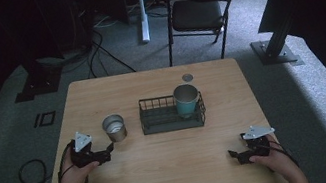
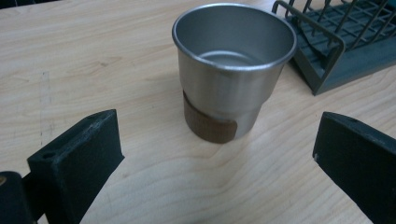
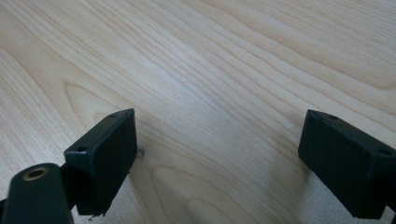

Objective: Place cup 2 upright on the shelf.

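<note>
At a wooden table, a person's left gripper sat just short of a bare steel cup, its jaws spread wide and nothing between them. The cup stood upright on the tabletop, just left of a dark wire rack and apart from it. The right gripper, jaws likewise spread and empty, rested near the table's front right, well away from the work.

The likeliest slip, by the look of it, was a tipped or skidding cup: smooth, light metal walls could slide from the pads if the jaws closed too high or off-centre, and a nudge before closing could push the cup into the rack's end wall. The rack's wires could also catch a rim if the cup came in tilted.

Counted: two cups, one steel on the table and one teal cup standing in the rack's right end; one rack; two grippers; one small round disc near the table's far edge; one folding chair beyond it.
</note>
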A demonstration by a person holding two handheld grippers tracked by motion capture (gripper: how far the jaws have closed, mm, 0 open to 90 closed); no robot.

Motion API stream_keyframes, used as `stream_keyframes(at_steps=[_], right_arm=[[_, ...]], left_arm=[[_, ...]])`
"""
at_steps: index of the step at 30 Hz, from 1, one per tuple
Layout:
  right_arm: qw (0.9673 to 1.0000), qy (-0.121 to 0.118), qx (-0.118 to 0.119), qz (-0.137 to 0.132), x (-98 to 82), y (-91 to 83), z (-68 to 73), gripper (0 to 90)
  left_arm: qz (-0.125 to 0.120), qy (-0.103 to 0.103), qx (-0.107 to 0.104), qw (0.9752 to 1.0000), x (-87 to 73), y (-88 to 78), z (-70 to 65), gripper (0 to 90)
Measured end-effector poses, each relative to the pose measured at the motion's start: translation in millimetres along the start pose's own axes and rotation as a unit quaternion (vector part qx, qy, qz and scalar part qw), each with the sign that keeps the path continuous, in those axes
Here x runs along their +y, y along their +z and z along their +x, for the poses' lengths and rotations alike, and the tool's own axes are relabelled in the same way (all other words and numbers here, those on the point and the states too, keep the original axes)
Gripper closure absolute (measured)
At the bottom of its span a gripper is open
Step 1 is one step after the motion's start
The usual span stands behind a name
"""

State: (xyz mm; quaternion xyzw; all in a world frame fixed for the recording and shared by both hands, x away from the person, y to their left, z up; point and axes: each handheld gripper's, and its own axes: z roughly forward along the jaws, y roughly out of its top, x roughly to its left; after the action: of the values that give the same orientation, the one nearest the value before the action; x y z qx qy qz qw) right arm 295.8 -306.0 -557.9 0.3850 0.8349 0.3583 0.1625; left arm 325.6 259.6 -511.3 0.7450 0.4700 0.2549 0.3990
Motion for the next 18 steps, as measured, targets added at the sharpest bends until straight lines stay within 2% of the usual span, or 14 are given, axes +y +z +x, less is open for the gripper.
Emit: stream_keyframes(at_steps=[10, 18], right_arm=[[1.0000, 0.000, 0.000, 0.000, 0.0, 0.0, 0.0, 11.3], [1.0000, 0.000, 0.000, 0.000, 0.0, 0.0, 0.1, 11.3]], left_arm=[[-0.010, 0.006, -0.009, 0.9999, 12.9, 7.7, -3.7, 1.8], [-0.018, 0.008, -0.006, 0.9998, 23.4, 15.4, -3.6, 1.8]])
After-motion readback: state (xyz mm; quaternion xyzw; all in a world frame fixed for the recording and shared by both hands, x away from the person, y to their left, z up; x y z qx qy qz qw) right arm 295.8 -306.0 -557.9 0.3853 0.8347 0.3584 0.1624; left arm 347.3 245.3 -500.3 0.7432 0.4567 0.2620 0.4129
